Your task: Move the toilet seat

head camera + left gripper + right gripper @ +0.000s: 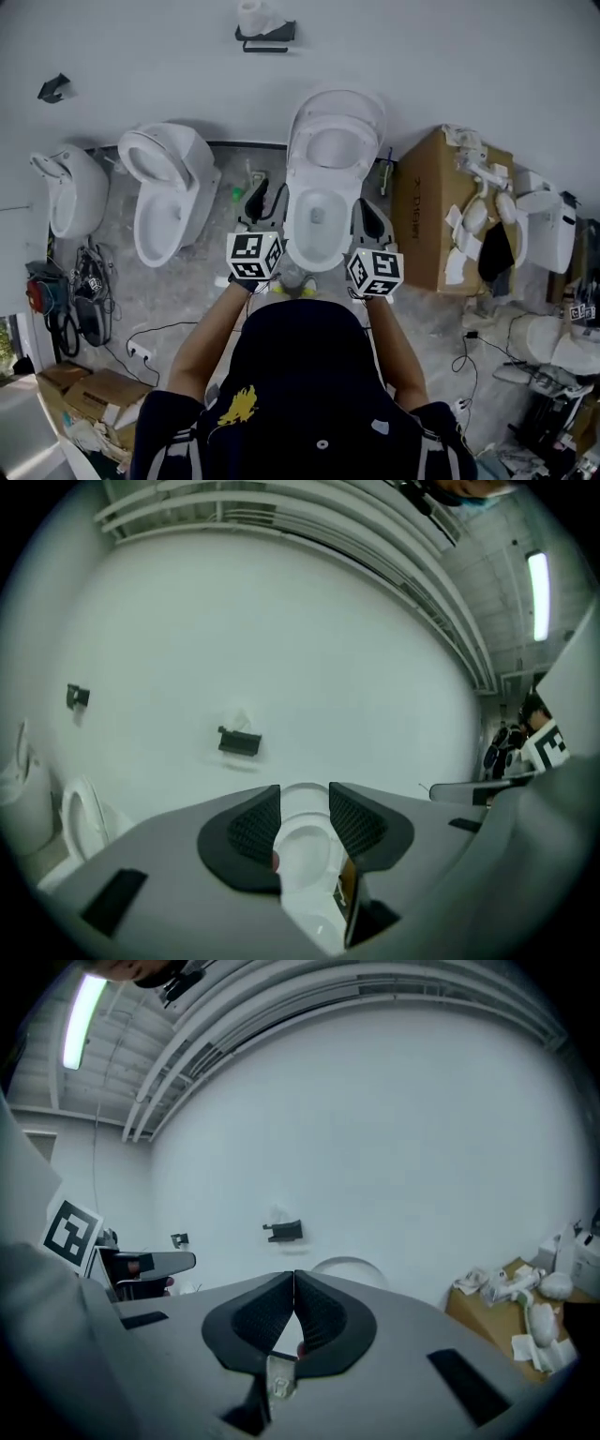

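Note:
In the head view a white toilet point(316, 220) stands against the wall, its seat and lid point(335, 141) tipped up and leaning back. My left gripper point(256, 200) hovers beside the bowl's left rim, my right gripper point(372, 221) beside its right rim, and neither touches the toilet. In the left gripper view the left gripper point(305, 822) has a gap between its pads with nothing in it, and the toilet point(305, 850) shows through that gap. In the right gripper view the right gripper point(293, 1312) has its pads pressed together on nothing, with the raised lid point(349, 1264) beyond.
A second toilet point(169, 187) with its seat up and another white fixture point(70, 192) stand to the left. A cardboard box point(436, 206) sits close on the right, with porcelain parts point(553, 225) beyond. Cables point(84, 305) lie on the floor at left. A paper holder point(265, 34) hangs on the wall.

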